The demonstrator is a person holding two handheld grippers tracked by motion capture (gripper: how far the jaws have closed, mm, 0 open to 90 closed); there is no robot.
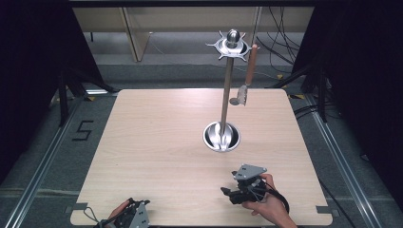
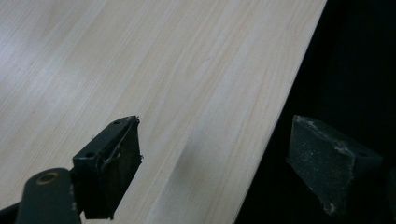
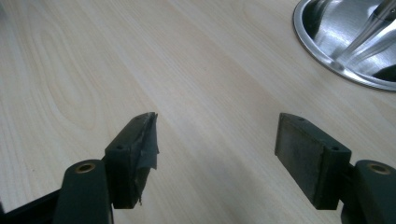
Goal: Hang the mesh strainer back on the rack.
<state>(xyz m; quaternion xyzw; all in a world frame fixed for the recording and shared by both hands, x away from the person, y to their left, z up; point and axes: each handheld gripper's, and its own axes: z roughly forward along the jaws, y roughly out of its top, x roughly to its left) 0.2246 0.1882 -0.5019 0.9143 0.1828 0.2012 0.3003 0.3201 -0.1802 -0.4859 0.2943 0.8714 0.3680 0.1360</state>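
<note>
A light wooden table [image 1: 157, 142] is seen from above, with a tall metal utensil stand [image 1: 227, 90] set right of centre toward the far side; its round steel base [image 1: 221, 137] sits on the table and its spiked hook ring [image 1: 231, 46] is at the top. One wooden-handled utensil [image 1: 249, 76], apparently a small spatula, is hung from a hook on the ring's right side, its blade clear of the table. The right gripper [image 1: 229, 194] is held low at the near right, just near of the base, jaws spread wide with nothing between them; in the right gripper view the base rim [image 3: 327, 60] is seen far right. The left gripper [image 2: 210, 158] is parked at the near left edge, jaws also apart and empty, one past the table edge. Likely step: reach for the hung utensil. The handle should be approached from the side, gripped mid-handle, then lifted up off the hook before being pulled away, so the stand is not tipped.
</note>
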